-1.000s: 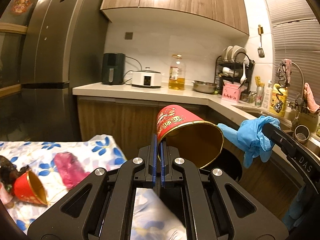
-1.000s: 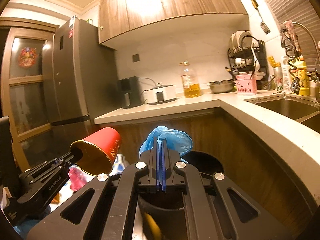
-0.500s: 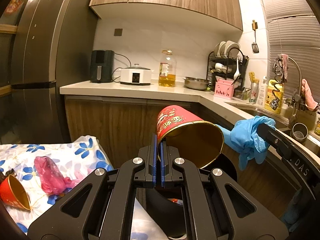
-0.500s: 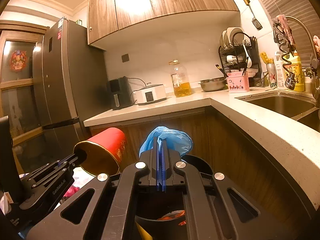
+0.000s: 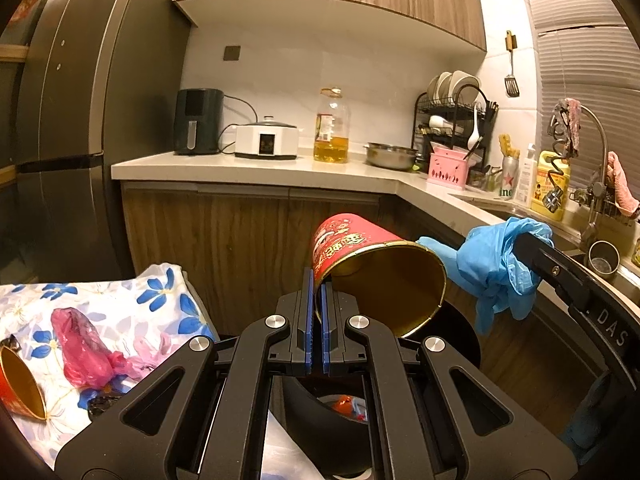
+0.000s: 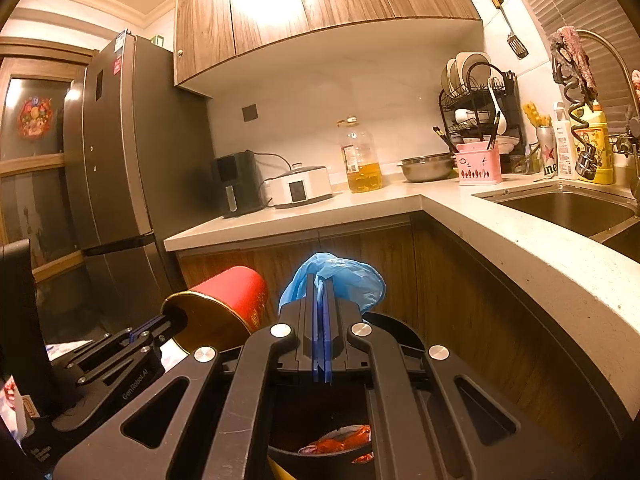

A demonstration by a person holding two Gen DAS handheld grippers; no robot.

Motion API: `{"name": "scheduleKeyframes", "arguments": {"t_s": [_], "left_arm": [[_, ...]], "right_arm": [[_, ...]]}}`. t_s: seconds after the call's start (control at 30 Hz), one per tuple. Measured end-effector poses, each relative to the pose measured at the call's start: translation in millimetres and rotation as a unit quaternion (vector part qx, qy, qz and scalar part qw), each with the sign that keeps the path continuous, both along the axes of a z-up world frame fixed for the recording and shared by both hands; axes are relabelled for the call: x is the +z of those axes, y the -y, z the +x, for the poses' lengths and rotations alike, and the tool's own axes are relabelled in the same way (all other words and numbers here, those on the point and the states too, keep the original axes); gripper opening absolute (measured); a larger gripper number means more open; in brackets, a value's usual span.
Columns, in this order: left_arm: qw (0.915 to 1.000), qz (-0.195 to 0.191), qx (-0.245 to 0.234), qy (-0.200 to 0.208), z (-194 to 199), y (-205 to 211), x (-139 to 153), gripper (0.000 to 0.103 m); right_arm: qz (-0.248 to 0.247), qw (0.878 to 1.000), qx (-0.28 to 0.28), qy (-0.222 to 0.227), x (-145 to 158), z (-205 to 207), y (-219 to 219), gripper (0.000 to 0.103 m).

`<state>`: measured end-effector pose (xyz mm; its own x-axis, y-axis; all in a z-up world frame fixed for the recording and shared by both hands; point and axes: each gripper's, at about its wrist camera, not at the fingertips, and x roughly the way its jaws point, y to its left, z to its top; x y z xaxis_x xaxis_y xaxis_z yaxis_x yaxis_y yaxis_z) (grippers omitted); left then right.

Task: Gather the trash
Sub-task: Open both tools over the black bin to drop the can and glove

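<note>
On the far left, a flowered cloth (image 5: 160, 292) carries a pink bag (image 5: 80, 348) and a second red cup (image 5: 18, 384), half cut off by the frame edge. Behind rises the dark fridge (image 5: 72, 120), then a pale counter (image 5: 256, 168) with an oil bottle (image 5: 331, 128). Centre now: the left gripper (image 5: 316, 300) is clamped on the rim of a red cup (image 5: 372, 268), tipped over the black bin (image 5: 460, 340). Something red lies inside the bin, too hidden to name. To the right, the right gripper (image 6: 321, 300) pinches a blue glove (image 6: 340, 280) above the same bin. Far right, the sink (image 6: 568, 208), partly cropped.
</note>
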<state>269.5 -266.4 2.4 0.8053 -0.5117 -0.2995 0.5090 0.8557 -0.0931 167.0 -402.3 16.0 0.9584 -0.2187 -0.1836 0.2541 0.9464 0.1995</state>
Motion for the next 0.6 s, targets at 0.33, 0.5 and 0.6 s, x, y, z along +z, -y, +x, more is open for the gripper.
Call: {"name": "scheduleKeyframes", "arguments": {"t_s": [0.33, 0.5, 0.6], "left_arm": [[0.9999, 0.004, -0.003, -0.011, 10.3, 10.4, -6.3, 0.002], [0.9998, 0.008, -0.008, -0.015, 14.2, 15.0, -11.3, 0.003], [0.9997, 0.012, -0.011, -0.018, 16.0, 17.7, -14.7, 0.003]], "right_arm": [[0.007, 1.000, 0.000, -0.008, -5.3, 11.7, 7.2, 0.003], [0.012, 1.000, 0.003, -0.009, -8.6, 16.1, 11.6, 0.019], [0.016, 1.000, 0.003, -0.011, -10.5, 17.1, 14.2, 0.028]]}}
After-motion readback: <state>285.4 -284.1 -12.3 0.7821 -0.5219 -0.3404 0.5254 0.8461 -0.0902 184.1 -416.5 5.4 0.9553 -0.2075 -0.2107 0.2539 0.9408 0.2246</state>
